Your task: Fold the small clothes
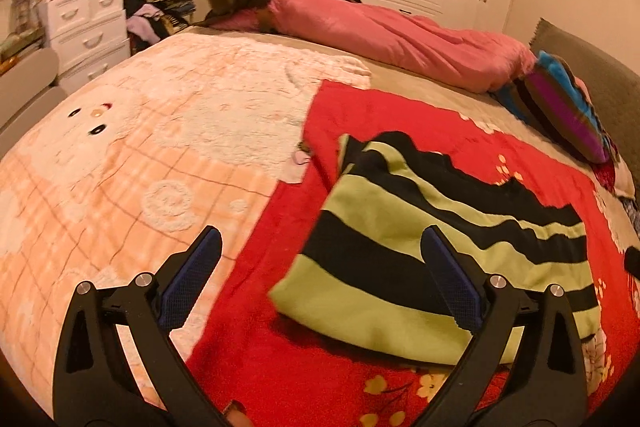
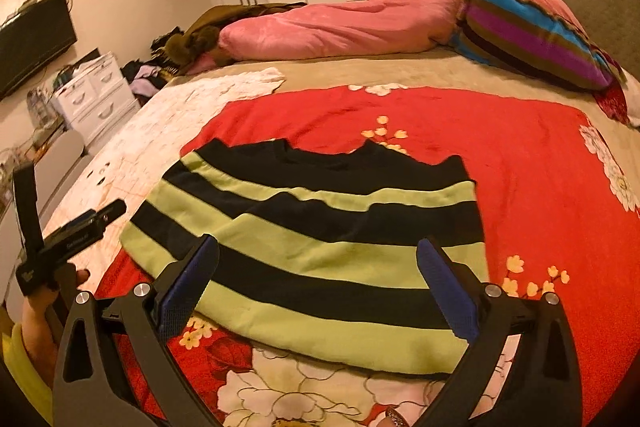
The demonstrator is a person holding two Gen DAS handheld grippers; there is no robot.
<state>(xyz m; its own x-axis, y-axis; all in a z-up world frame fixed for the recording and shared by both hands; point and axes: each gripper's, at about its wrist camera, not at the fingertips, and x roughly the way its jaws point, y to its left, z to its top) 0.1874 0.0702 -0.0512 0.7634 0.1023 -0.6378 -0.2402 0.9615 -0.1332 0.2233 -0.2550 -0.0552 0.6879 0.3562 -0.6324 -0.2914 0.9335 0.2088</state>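
A peach blanket (image 1: 132,147) covers the left of the bed. Beside it lies a red blanket (image 2: 500,155). The striped top (image 2: 312,247) lies folded flat on the red one. The left gripper (image 1: 322,275) and right gripper (image 2: 318,279) hang above, both wide apart, holding nothing.

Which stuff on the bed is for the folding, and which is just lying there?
For the folding:
striped garment, green and black, lying folded on the red floral blanket
left gripper, open
right gripper, open

Just lying about:
pink quilt
striped pillow
peach blanket
white drawers
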